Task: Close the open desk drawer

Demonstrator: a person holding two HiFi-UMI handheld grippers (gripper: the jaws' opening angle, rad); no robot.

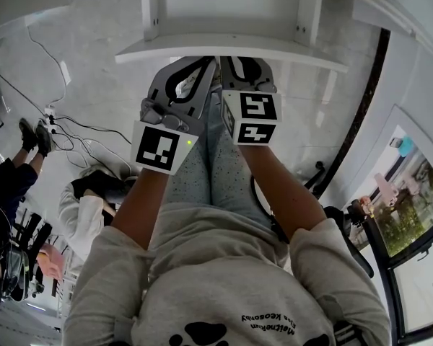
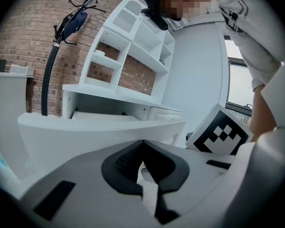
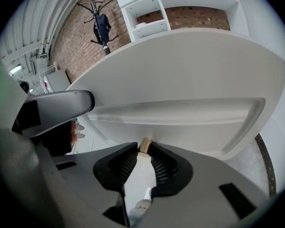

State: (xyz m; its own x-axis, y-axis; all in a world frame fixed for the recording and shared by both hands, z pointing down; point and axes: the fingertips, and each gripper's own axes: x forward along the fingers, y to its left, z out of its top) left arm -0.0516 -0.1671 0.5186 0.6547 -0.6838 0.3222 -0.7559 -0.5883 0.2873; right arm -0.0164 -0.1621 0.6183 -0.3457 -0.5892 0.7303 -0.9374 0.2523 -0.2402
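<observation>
While the right gripper (image 3: 143, 151) pinches the small brass knob (image 3: 145, 144) on the open drawer (image 1: 231, 47), the left gripper (image 2: 142, 142) sits just beside it, jaws together on nothing.
From the head view the drawer front juts out from the desk toward the person's legs, both grippers at its near edge, with floor (image 1: 94, 49) to either side. Only the right gripper view shows the knob, hidden from above; only the left gripper view shows the shelf unit (image 2: 133, 42) over the desk.
</observation>
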